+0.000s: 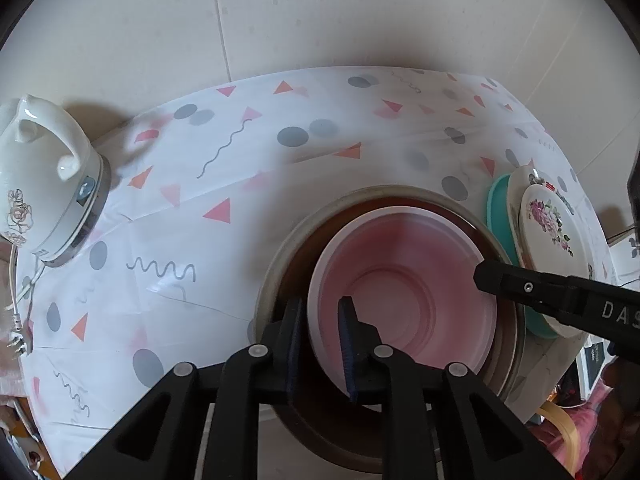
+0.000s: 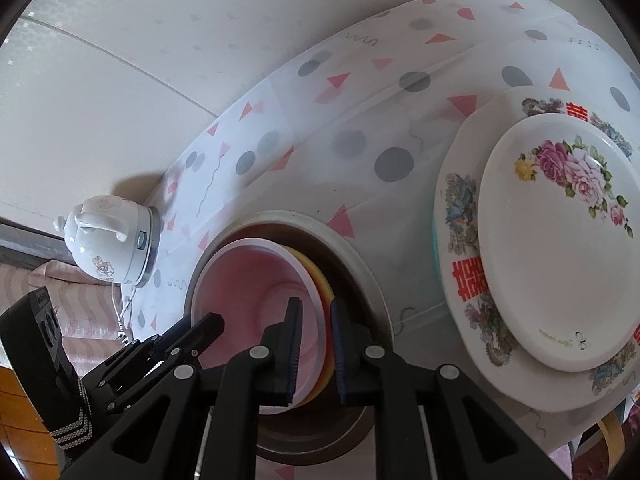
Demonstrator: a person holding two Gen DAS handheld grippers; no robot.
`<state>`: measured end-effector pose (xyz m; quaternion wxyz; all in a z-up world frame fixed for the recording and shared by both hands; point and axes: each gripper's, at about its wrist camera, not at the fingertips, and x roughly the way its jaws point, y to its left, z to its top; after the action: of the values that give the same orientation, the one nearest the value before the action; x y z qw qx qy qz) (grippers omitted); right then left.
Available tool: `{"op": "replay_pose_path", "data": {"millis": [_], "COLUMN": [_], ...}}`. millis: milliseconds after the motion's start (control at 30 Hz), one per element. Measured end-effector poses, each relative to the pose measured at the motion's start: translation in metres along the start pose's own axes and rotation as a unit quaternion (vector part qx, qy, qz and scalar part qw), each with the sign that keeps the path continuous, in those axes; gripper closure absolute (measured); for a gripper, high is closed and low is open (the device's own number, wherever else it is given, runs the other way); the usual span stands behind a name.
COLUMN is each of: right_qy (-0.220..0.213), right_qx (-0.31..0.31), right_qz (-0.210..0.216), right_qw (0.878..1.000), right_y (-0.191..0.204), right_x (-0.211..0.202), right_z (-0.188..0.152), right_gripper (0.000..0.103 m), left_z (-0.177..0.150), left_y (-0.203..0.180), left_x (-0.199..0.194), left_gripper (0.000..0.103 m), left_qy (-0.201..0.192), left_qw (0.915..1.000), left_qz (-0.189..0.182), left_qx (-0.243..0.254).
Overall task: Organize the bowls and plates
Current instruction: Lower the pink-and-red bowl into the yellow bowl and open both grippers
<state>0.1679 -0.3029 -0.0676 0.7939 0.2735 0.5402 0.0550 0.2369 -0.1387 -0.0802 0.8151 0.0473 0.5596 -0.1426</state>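
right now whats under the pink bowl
A yellow bowl shows as a sliver under the pink bowl; both sit nested in the big brown bowl. Whether anything lies deeper is hidden.

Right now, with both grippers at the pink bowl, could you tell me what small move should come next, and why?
Probably open both grippers and back away. The pink plastic bowl already sits nested inside the large brown bowl, over a yellow bowl; the left gripper and right gripper each straddle its rim.
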Motion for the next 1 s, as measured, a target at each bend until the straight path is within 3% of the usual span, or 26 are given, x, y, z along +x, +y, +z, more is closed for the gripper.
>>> {"op": "replay_pose_path", "data": {"millis": [300, 500, 1000], "right_qy": [-0.009, -0.018, -0.031], "right_qx": [-0.004, -0.008, -0.001], "right_qz": [-0.007, -0.010, -0.009], "right_qw": [1.000, 1.000, 0.999], "right_y": [0.002, 0.004, 0.001], "right_x": [-0.003, -0.008, -0.018], "right_z": [-0.001, 0.000, -0.001], "right_gripper": [0.087, 0.087, 0.087], "left_z": [0.002, 0.003, 0.005], "left_y": [0.003, 0.004, 0.006], "left_x": [-0.008, -0.017, -0.031], "left_gripper": [0.075, 0.058, 0.055], "left_qy": [-0.013, -0.028, -0.042], "left_qw": [0.9999, 0.9996, 0.9990], "left_qz": [-0.004, -0.003, -0.006], "left_qx": [-0.004, -0.005, -0.009]}}
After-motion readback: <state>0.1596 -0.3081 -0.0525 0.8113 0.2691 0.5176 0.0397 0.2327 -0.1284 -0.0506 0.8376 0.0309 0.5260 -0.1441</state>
